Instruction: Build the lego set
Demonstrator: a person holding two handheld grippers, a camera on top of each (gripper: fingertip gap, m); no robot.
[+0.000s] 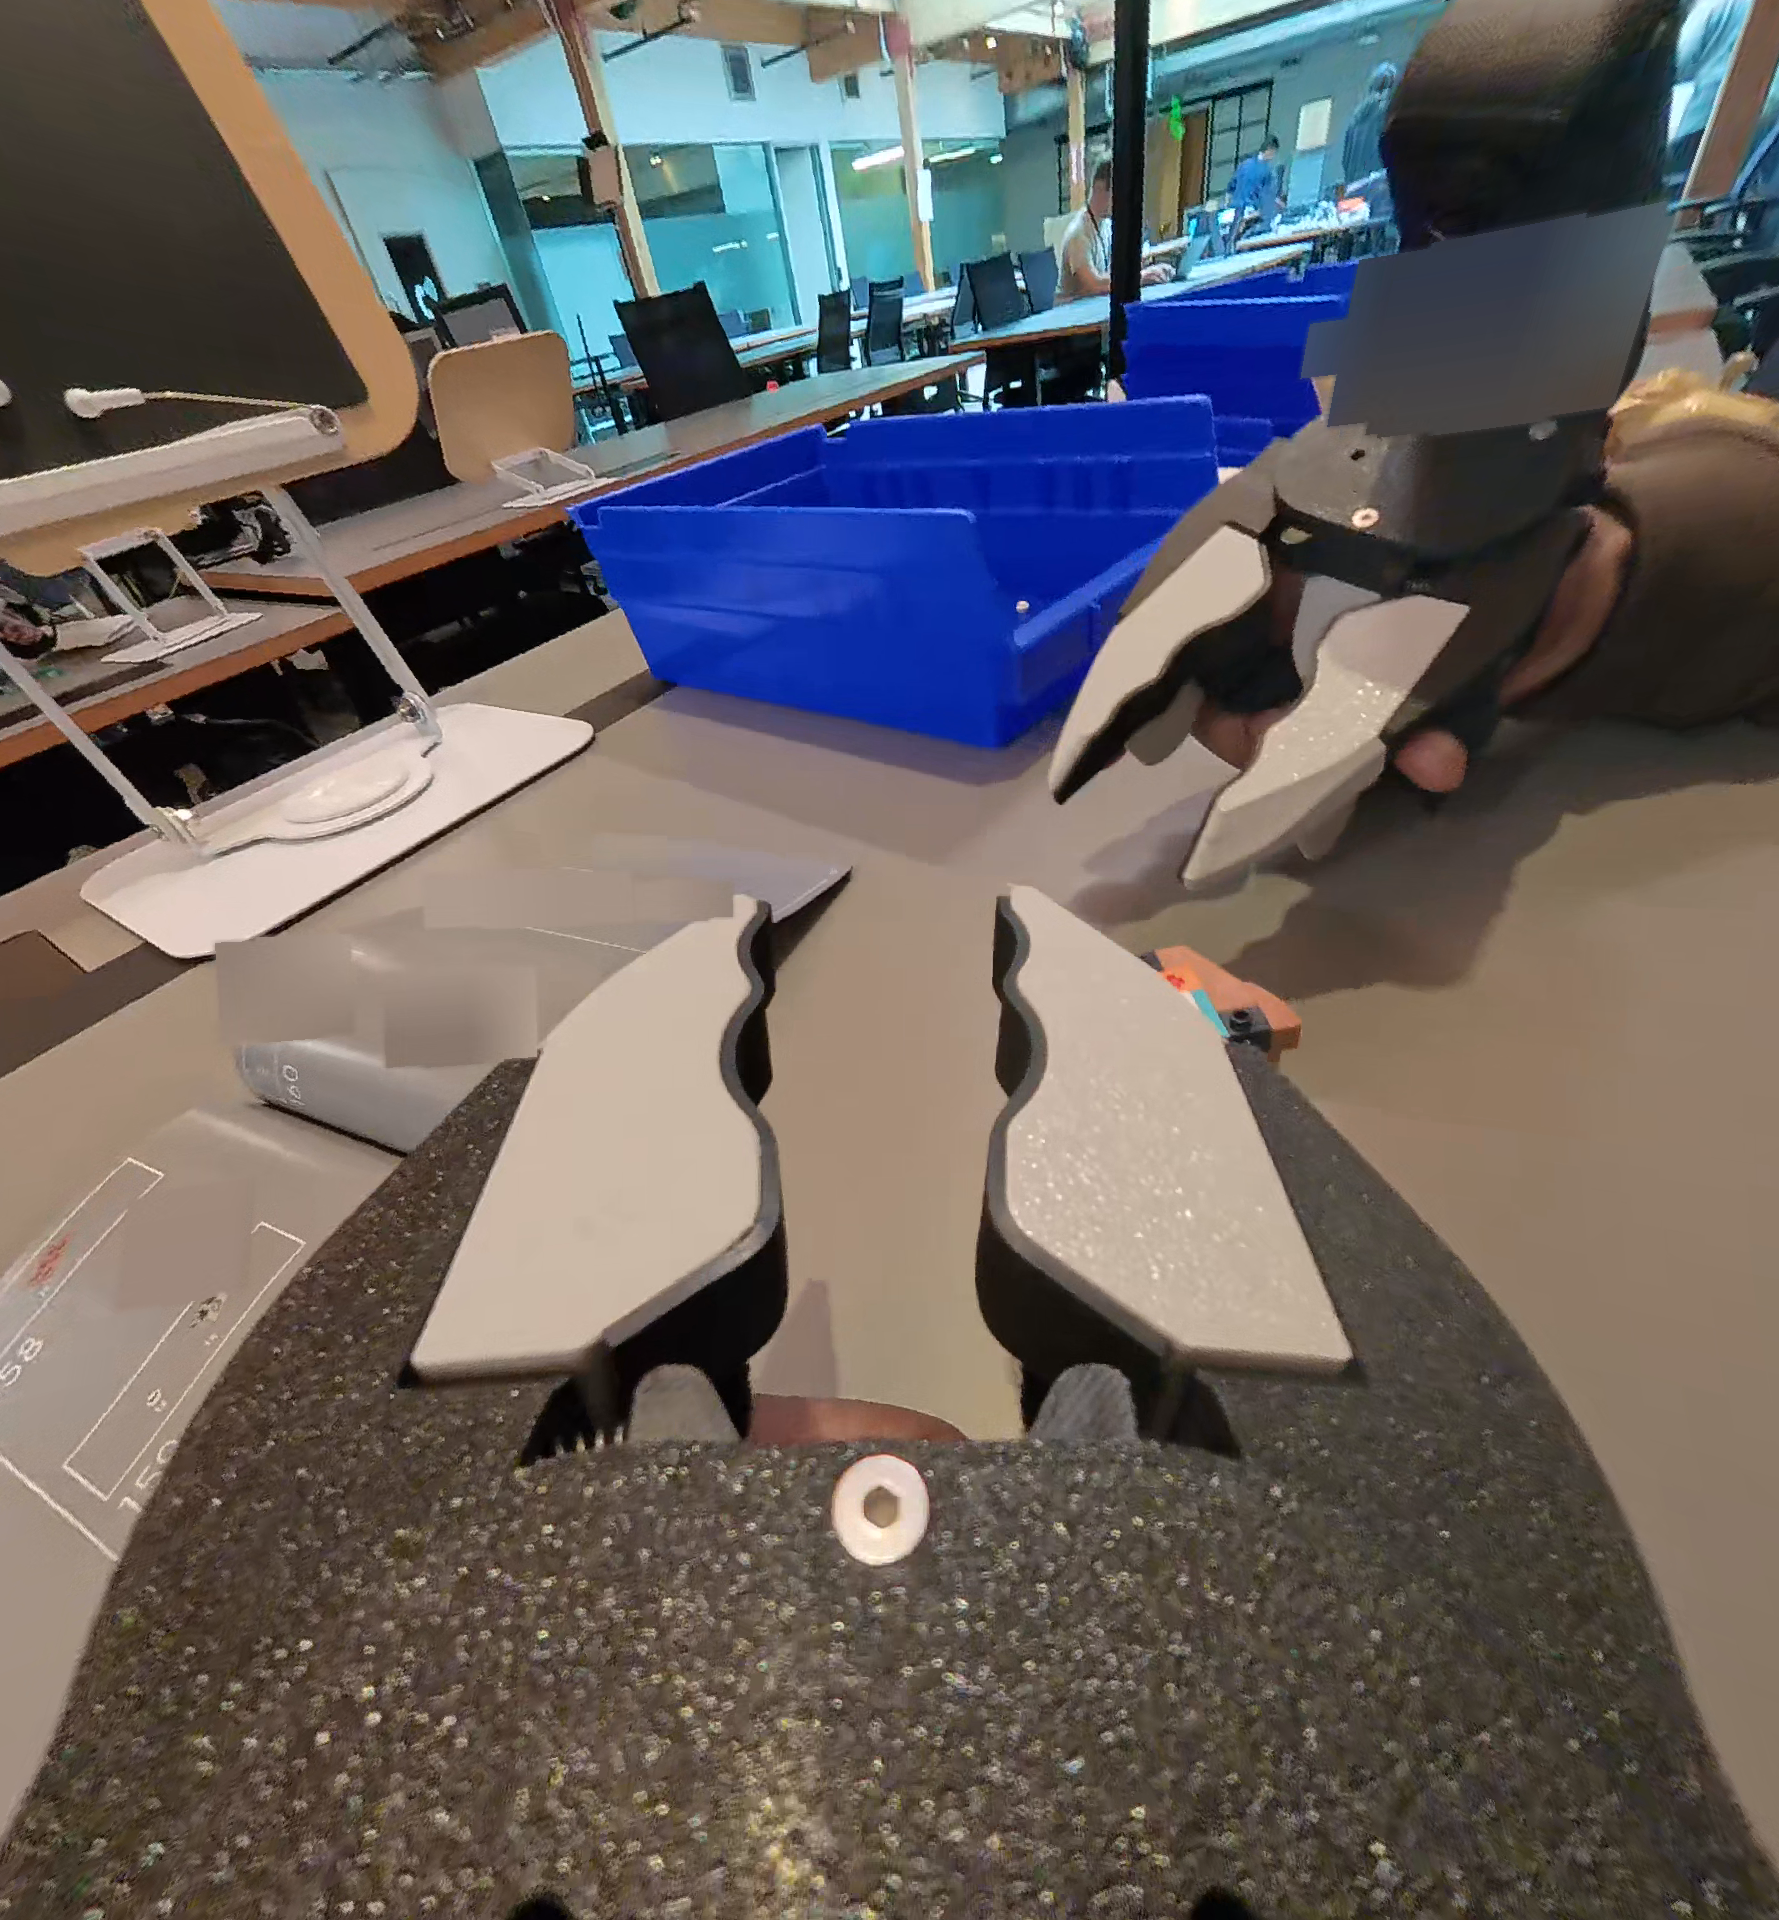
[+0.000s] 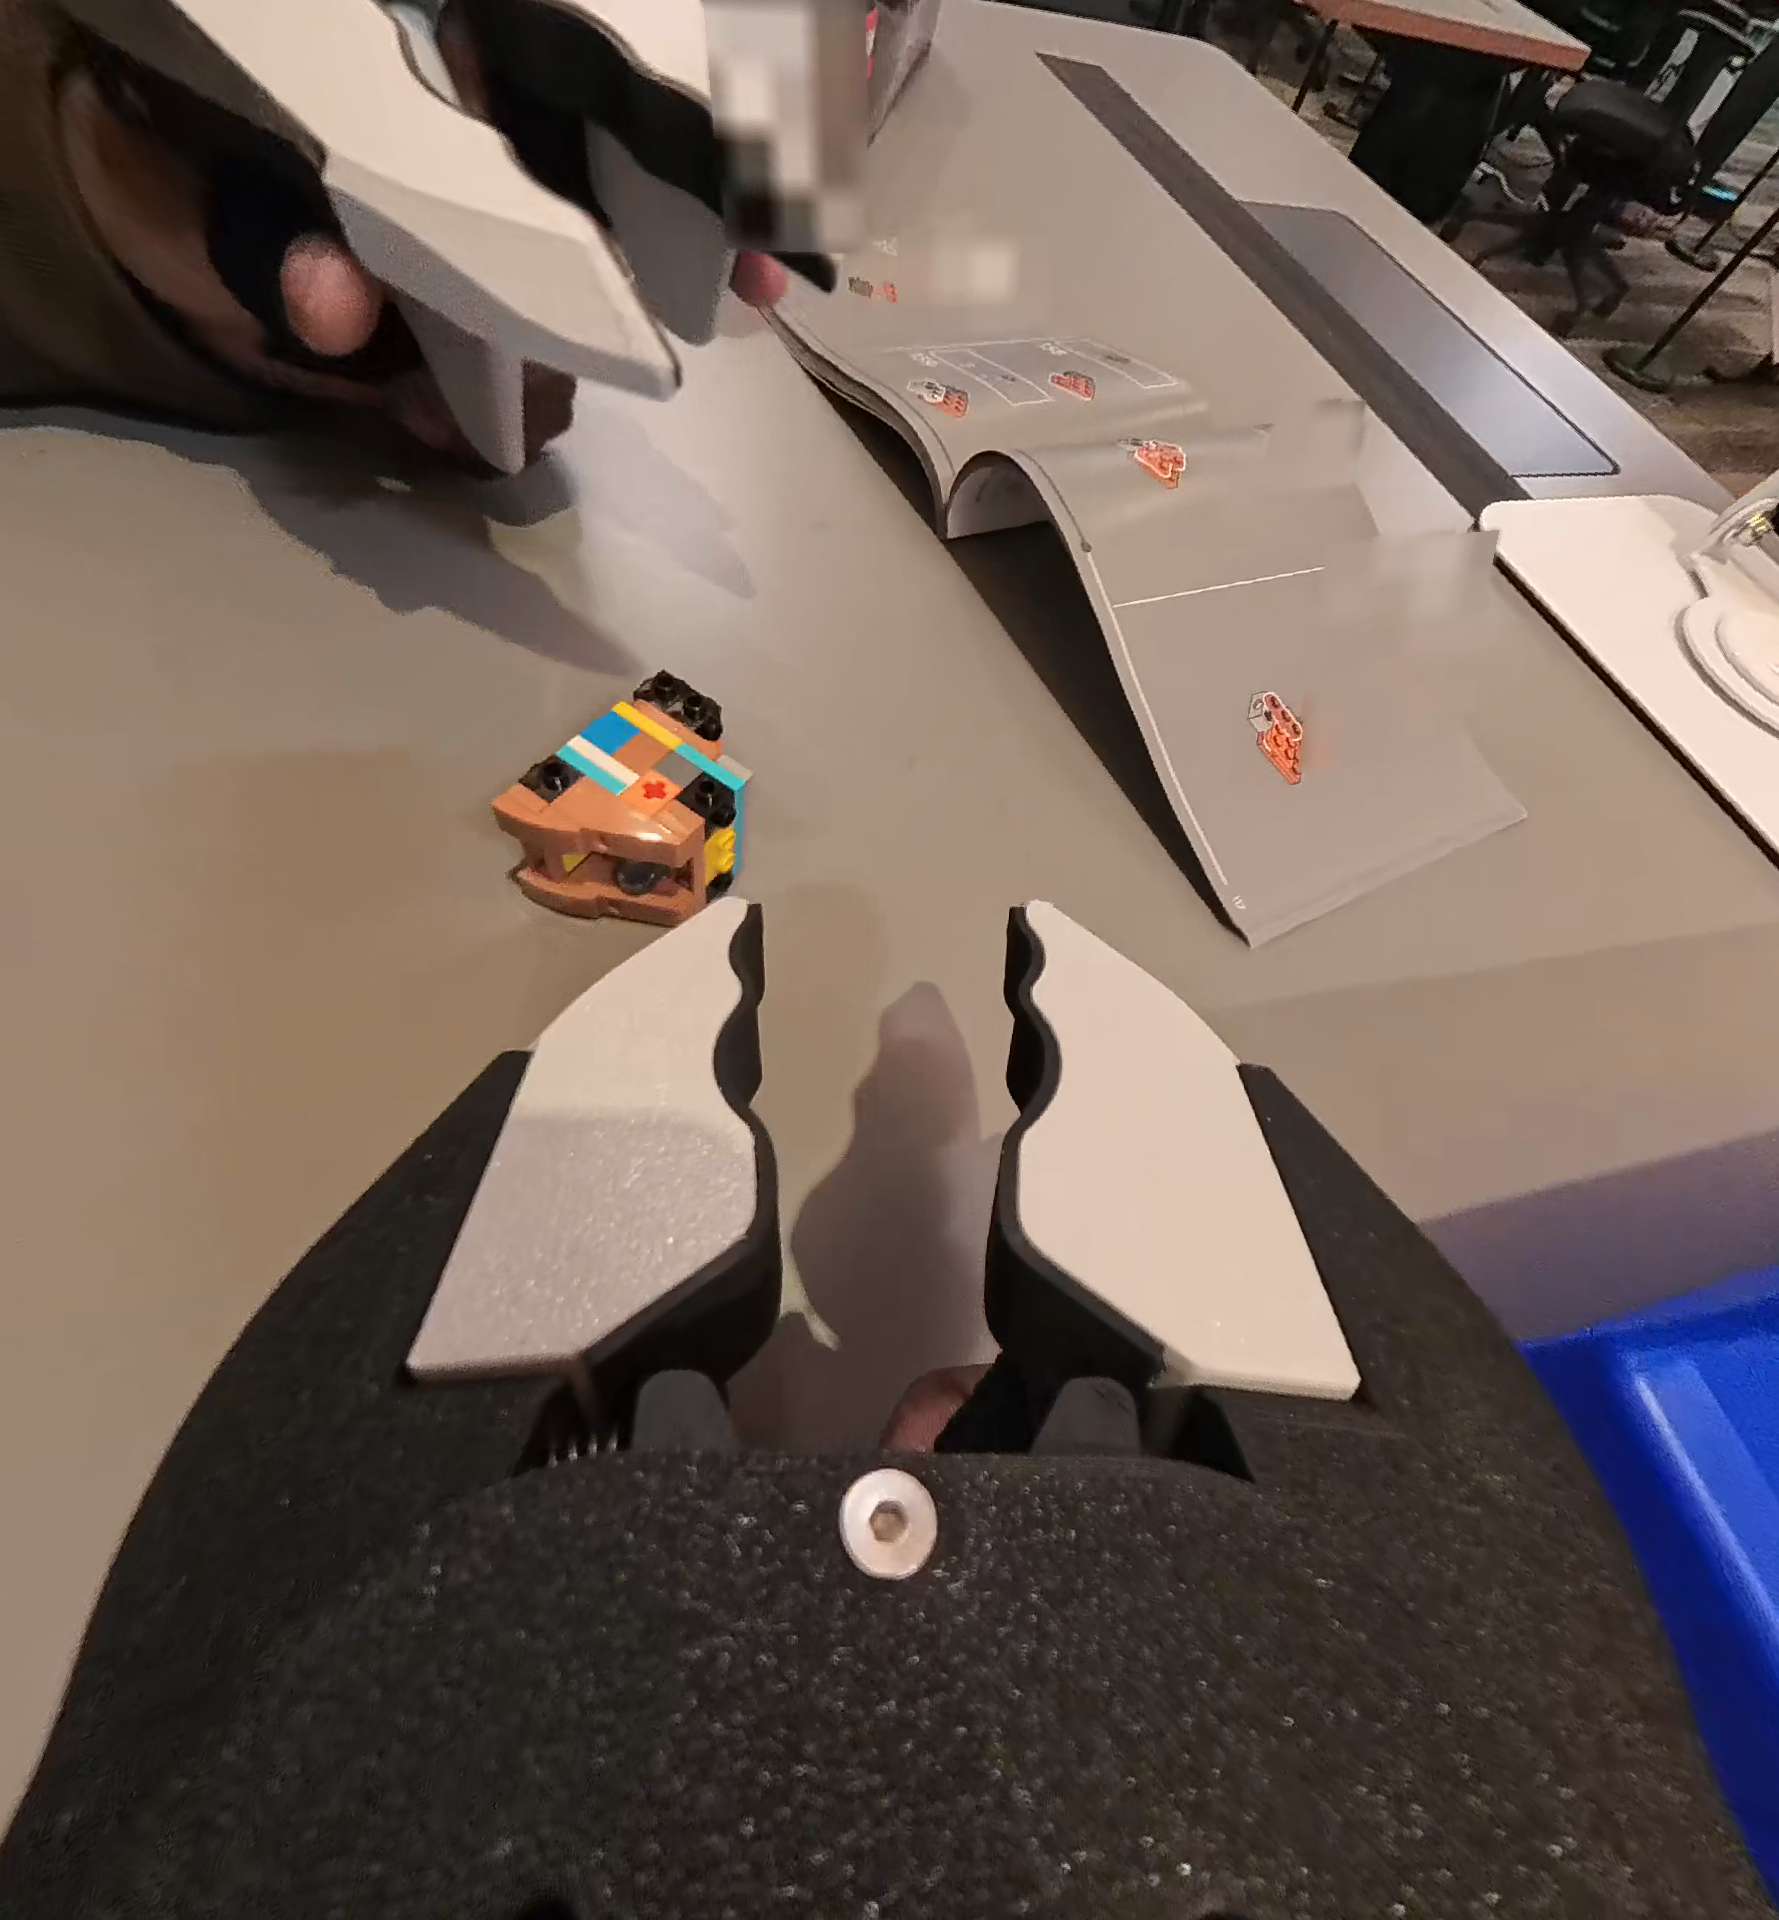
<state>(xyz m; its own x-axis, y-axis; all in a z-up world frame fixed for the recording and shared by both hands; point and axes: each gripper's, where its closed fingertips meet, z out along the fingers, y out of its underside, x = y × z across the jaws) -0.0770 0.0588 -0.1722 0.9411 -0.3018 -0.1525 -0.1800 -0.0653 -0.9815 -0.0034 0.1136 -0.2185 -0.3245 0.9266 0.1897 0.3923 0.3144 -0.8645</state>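
Observation:
A small part-built lego model [image 2: 623, 802], brown with blue, yellow, white and black pieces, lies on the grey table [image 2: 241, 727]. My right gripper [image 2: 885, 920] is open and empty, its left fingertip just in front of and right of the model. In the left wrist view only a corner of the model [image 1: 1243, 1006] shows behind my right finger. My left gripper [image 1: 883, 914] is open and empty over bare table. It also shows in the right wrist view [image 2: 679, 348], beyond the model. The right gripper [image 1: 1134, 831] shows open in the left wrist view.
An open instruction booklet [image 2: 1228, 644] lies to the right of the model; it is at lower left in the left wrist view [image 1: 137, 1299]. A blue bin [image 1: 864, 603] stands behind, its corner near my right gripper [image 2: 1716, 1507]. A white stand base [image 1: 345, 810] sits at the left. Spacing between my two grippers at the tips: around 11 cm.

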